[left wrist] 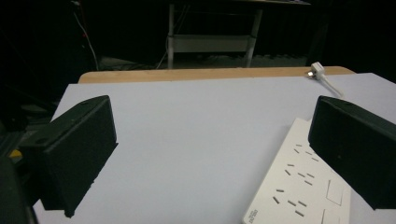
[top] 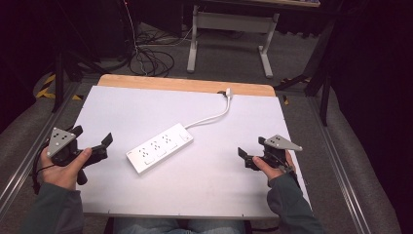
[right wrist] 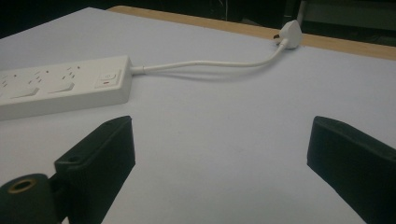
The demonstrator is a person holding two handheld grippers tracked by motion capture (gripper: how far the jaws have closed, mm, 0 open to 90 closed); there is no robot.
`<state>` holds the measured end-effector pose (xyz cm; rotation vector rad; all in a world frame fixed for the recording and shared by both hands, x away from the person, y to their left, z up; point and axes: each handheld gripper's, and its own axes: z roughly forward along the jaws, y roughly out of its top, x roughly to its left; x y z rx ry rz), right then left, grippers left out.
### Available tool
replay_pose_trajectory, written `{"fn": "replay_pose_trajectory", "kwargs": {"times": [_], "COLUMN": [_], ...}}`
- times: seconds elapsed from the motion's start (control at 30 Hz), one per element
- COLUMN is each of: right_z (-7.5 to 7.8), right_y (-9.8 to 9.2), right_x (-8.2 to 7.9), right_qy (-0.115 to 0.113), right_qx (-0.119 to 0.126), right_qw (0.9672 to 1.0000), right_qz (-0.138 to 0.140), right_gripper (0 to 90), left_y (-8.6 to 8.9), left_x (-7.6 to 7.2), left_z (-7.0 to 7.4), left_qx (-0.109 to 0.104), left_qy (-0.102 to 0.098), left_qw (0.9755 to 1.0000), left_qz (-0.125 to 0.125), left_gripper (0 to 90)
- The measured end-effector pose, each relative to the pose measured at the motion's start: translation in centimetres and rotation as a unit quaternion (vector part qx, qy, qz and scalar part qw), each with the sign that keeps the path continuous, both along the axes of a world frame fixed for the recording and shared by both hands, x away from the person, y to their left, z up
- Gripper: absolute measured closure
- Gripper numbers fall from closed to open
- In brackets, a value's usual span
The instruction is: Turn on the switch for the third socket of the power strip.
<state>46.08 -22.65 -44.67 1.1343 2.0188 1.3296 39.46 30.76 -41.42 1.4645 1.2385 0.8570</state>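
Overhead, white table (top: 122, 112) with wooden far edge, power strip (top: 159, 147) centred, both tools wide open, empty, dark room.

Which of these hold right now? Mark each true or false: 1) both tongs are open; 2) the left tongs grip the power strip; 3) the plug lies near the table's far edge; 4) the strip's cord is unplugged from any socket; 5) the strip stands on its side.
1) True: the left tongs and right tongs both have jaws apart with nothing between them.
2) False: the power strip lies free on the table, between the two tongs and touching neither.
3) True: the plug rests by the wooden strip at the far edge.
4) True: the plug lies loose on the table at the end of the cord.
5) False: it lies flat, sockets facing up.
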Motion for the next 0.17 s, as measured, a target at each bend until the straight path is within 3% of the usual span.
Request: {"fn": "replay_pose_trajectory", "kwargs": {"times": [0.17], "right_z": [-0.01], "right_y": [0.04], "right_x": [0.05], "right_qy": [0.001], "right_qx": [0.001], "right_qw": [1.0000], "right_qz": [0.000], "right_gripper": [8.2], "left_y": [0.13], "left_x": [-0.04], "left_z": [-0.02], "left_qx": [-0.004], "left_qy": [0.000], "left_qw": [1.0000], "left_qz": [0.003], "left_gripper": [1.6]}}
